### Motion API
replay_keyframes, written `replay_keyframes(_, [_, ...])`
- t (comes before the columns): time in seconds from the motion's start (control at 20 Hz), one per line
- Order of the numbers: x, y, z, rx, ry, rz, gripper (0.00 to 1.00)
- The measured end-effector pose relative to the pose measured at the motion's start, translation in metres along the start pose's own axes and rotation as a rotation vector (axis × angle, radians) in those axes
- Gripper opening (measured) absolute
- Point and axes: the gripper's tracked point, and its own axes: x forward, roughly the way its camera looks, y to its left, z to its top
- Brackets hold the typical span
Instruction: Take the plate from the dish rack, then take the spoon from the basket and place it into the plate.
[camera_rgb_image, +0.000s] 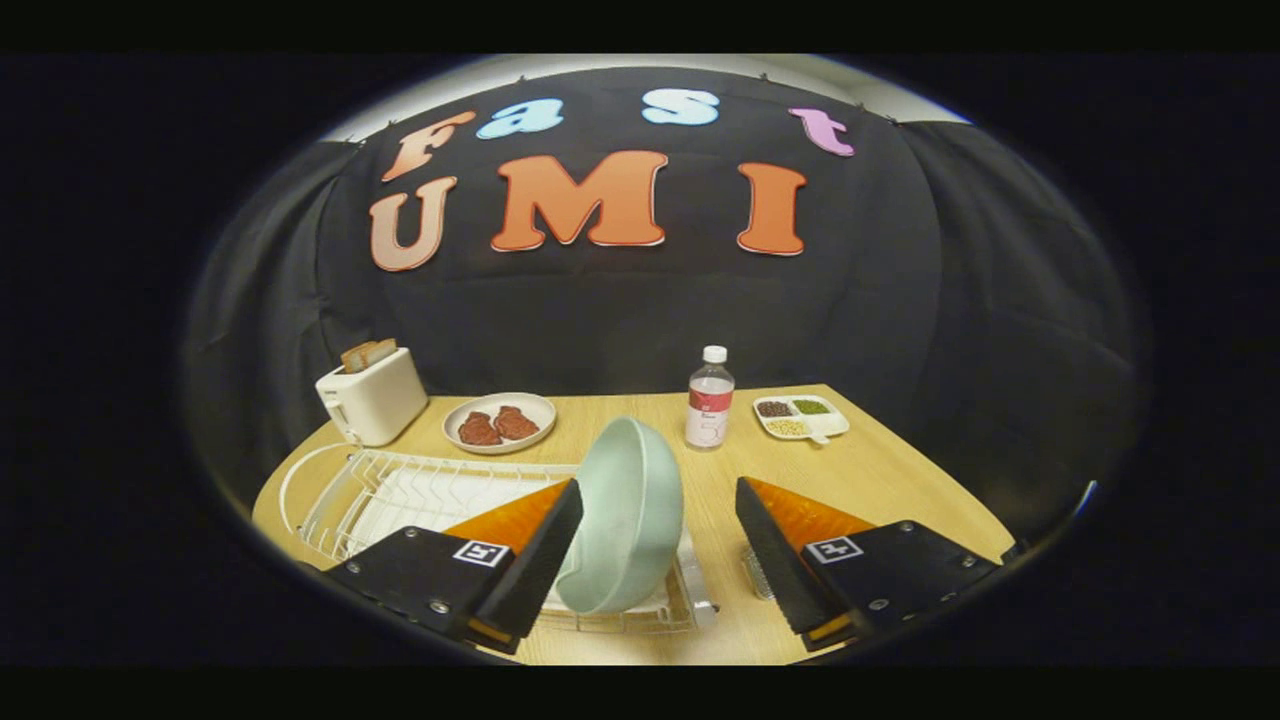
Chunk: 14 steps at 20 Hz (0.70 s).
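A pale green plate stands on edge in the right end of a white wire dish rack. My gripper is open, its two black fingers spread wide. The left finger sits right against the plate's left rim, and the right finger stands apart from the plate over bare table. Beside the right finger a small wire basket pokes out, mostly hidden; I cannot make out a spoon in it.
On the wooden table beyond the rack stand a white toaster with bread, a plate of meat, a water bottle and a divided tray of beans. Black cloth walls the booth behind.
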Motion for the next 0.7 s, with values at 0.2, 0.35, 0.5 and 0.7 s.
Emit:
replay_keyframes(0.2, [0.014, 0.003, -0.008, 0.021, 0.048, -0.011, 0.78])
replay_keyframes(0.35, [0.025, 0.009, -0.011, 0.039, 0.075, 0.004, 0.54])
replay_keyframes(0.5, [0.027, 0.007, -0.021, 0.054, 0.122, -0.024, 0.41])
replay_keyframes(0.7, [0.025, 0.008, -0.019, 0.007, 0.135, -0.077, 0.26])
